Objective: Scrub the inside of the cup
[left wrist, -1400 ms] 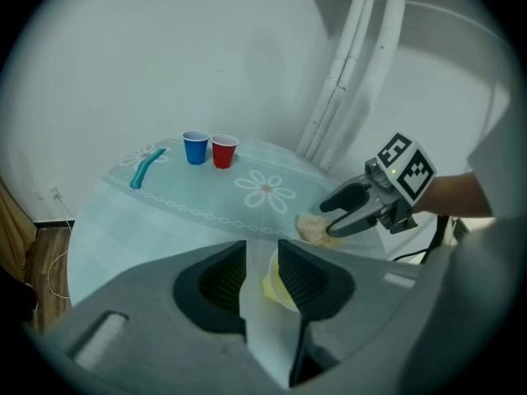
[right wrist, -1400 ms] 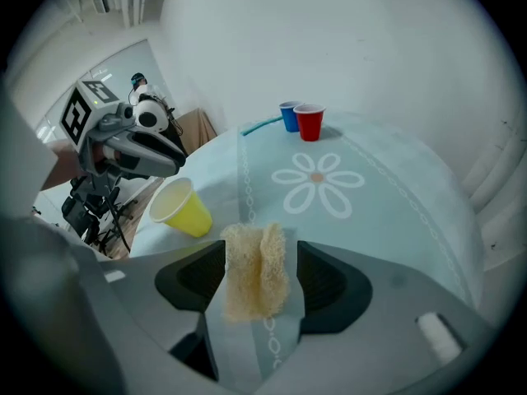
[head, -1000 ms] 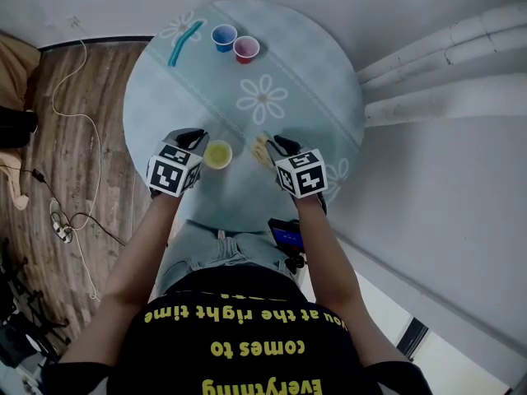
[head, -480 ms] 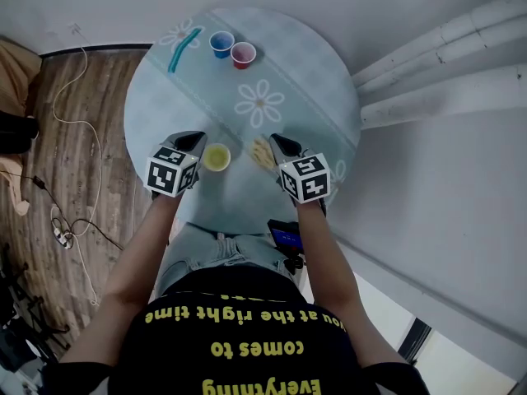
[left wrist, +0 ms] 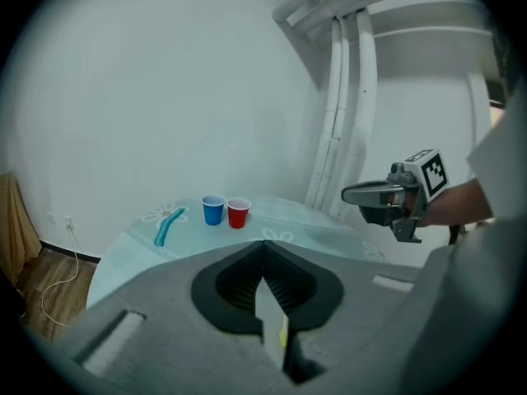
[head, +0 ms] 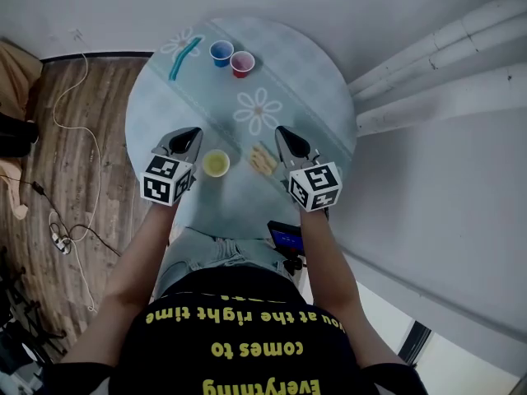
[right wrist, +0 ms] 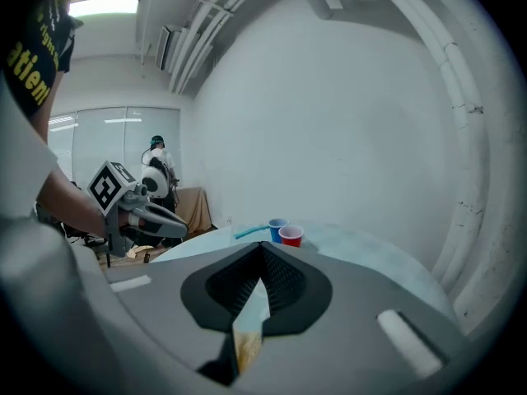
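Observation:
A small yellow cup (head: 216, 164) stands upright on the round flowered table (head: 305, 81), near its front edge. A pale yellow scrubber (head: 262, 158) lies just right of it. My left gripper (head: 191, 132) hovers left of the cup, shut and empty. My right gripper (head: 282, 132) hovers right of the scrubber, also shut with nothing in it. In the left gripper view the jaws (left wrist: 263, 249) meet and the right gripper (left wrist: 383, 196) hangs across from them. In the right gripper view the jaws (right wrist: 262, 253) are closed and the left gripper (right wrist: 160, 219) shows at left.
A blue cup (head: 221, 53) and a red cup (head: 242, 62) stand together at the table's far side, with a teal brush (head: 184, 50) lying to their left. Wood floor with cables (head: 70, 113) lies left of the table. White pipes (head: 436, 64) run along the right wall.
Both grippers have lifted off the table and tipped up toward level. The yellow cup and the scrubber stay where they were, now uncovered.

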`<state>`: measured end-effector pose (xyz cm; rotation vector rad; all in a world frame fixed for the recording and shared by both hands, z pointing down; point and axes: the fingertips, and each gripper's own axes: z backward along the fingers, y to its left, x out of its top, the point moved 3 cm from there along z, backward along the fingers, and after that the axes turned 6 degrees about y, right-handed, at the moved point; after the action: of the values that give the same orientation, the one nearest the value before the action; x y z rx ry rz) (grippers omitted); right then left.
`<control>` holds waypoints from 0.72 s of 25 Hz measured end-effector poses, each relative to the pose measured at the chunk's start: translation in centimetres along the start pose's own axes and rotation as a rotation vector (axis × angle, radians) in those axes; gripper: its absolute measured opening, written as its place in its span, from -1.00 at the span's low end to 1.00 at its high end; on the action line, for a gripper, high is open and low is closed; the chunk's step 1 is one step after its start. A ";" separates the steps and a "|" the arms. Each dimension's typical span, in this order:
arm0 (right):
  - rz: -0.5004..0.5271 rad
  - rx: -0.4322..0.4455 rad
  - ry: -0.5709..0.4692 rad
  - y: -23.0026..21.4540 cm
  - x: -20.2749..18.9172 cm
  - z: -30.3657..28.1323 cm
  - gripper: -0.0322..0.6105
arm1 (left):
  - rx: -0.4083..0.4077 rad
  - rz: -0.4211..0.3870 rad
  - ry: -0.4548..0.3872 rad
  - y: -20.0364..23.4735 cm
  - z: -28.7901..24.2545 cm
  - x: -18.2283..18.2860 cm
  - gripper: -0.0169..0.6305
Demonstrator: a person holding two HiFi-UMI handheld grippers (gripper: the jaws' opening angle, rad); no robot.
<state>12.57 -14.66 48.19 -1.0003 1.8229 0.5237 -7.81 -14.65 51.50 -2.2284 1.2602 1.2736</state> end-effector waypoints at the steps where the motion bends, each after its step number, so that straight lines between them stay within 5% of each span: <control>1: 0.004 0.001 -0.023 0.1 0.5 0.2 -0.88 | 0.007 -0.006 -0.022 0.1 0.3 0.4 -0.94; 18: -0.025 -0.013 -0.225 1.0 5.8 5.7 -0.88 | -0.027 -0.074 -0.258 -1.8 4.8 4.3 -0.94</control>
<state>13.61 -12.34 40.37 -0.9329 1.6072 0.6086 -8.04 -13.11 45.01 -2.0278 1.0609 1.4993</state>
